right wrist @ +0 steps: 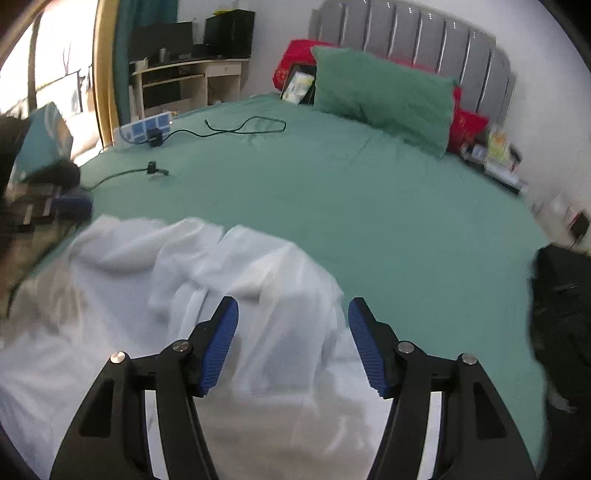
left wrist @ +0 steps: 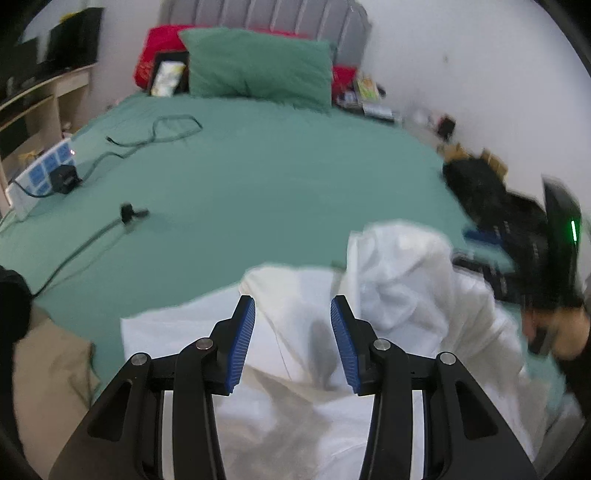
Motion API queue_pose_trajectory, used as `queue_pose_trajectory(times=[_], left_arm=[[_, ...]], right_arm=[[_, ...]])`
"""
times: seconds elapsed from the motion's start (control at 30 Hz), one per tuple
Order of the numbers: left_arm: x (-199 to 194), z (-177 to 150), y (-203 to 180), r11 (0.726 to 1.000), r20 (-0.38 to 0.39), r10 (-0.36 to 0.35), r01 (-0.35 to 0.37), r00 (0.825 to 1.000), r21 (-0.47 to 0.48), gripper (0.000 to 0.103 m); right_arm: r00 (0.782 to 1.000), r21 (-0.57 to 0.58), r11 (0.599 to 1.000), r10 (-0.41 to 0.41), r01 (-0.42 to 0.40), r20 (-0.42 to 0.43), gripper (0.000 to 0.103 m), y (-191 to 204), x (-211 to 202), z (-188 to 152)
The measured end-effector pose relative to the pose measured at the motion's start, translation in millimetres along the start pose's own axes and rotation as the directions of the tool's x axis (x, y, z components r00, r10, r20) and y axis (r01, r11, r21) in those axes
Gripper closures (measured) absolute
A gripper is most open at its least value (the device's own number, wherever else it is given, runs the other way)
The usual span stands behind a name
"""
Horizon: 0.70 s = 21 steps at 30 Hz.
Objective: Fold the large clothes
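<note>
At the far left of the left wrist view a wooden shelf unit [left wrist: 44, 99] stands beside the bed, and a white power strip [left wrist: 40, 173] with a black plug lies at the edge of the green sheet [left wrist: 277, 177]. A dark cable [left wrist: 162, 133] loops across the sheet near it. Further back a green pillow [left wrist: 258, 66] leans on the grey headboard [left wrist: 266, 14], with a red cushion [left wrist: 159, 48] behind it.

In the middle, the left gripper [left wrist: 292, 306] hangs over the white garment [left wrist: 399, 280], its blue pads apart and nothing between them; the jaws are open. The garment lies bunched at the near edge of the bed, with a rumpled fold rising to the right of the gripper. A beige cloth [left wrist: 48, 373] lies at the lower left.

At the right edge, blurred, a hand [left wrist: 569, 328] holds the other tool.

In the right wrist view the right gripper [right wrist: 293, 308] is above the same garment [right wrist: 207, 258], jaws open and empty, pads clear of the cloth. A dark bag [right wrist: 561, 306] sits at the far right.
</note>
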<state>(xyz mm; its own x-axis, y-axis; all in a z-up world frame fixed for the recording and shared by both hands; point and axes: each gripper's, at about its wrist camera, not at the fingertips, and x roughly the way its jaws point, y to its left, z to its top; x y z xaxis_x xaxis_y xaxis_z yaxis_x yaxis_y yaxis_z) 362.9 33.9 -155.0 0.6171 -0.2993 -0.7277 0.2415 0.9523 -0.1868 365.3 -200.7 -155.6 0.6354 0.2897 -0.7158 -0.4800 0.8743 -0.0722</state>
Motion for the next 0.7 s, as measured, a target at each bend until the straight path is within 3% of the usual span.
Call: queue_pose_trajectory(times=[0.07,0.1,0.13,0.17,0.2,0.3,0.37,0.47,0.6,0.63,0.7], left_arm=[[17,-9,-1,1.000,-0.072,0.014,-0.013,0.997,0.020,0.058],[26,-14,-1,0.999,-0.113,0.021,-0.017,0.993,0.032,0.058],[32,-19,0,0.999,-0.143,0.028,-0.023,0.989,0.039,0.058],[37,-23,2,0.999,-0.162,0.041,-0.036,0.986,0.038,0.058],[39,-26,4,0.998,-0.165,0.052,-0.047,0.985,0.033,0.058],[33,-25,10,0.999,-0.154,0.049,-0.048,0.987,0.012,0.058],[26,-24,13,0.999,-0.143,0.032,-0.033,0.989,-0.008,0.076],[16,-29,12,1.000,-0.124,0.003,-0.005,0.992,-0.020,0.088],[8,-36,3,0.999,-0.110,0.031,-0.028,0.993,0.020,0.093],[7,-40,0,0.999,-0.115,0.042,-0.039,0.992,0.026,0.093],[7,-46,0,0.999,-0.133,0.050,-0.049,0.990,0.004,0.093]], right_arm=[[0.997,-0.006,0.999,0.035,-0.036,-0.067,0.041,2,22,5],[0.988,-0.017,0.998,0.055,-0.058,-0.144,0.041,6,44,4],[0.985,-0.034,0.997,0.060,-0.066,-0.164,0.052,11,50,0],[0.989,-0.073,0.996,0.045,-0.056,-0.143,0.092,18,49,-2],[0.989,-0.086,0.995,0.034,-0.047,-0.143,0.099,19,50,-1],[0.990,-0.033,0.999,-0.015,0.011,-0.140,0.099,23,30,-4],[0.988,-0.017,0.999,-0.040,0.038,-0.147,0.099,29,16,-9],[0.982,0.004,0.997,-0.081,0.083,-0.169,0.099,41,-6,-23],[0.973,-0.013,0.991,-0.134,0.134,-0.188,0.097,51,-13,-48],[0.969,-0.012,0.991,-0.136,0.136,-0.208,0.095,51,-12,-55],[0.962,0.004,0.991,-0.132,0.137,-0.240,0.080,48,-9,-67]])
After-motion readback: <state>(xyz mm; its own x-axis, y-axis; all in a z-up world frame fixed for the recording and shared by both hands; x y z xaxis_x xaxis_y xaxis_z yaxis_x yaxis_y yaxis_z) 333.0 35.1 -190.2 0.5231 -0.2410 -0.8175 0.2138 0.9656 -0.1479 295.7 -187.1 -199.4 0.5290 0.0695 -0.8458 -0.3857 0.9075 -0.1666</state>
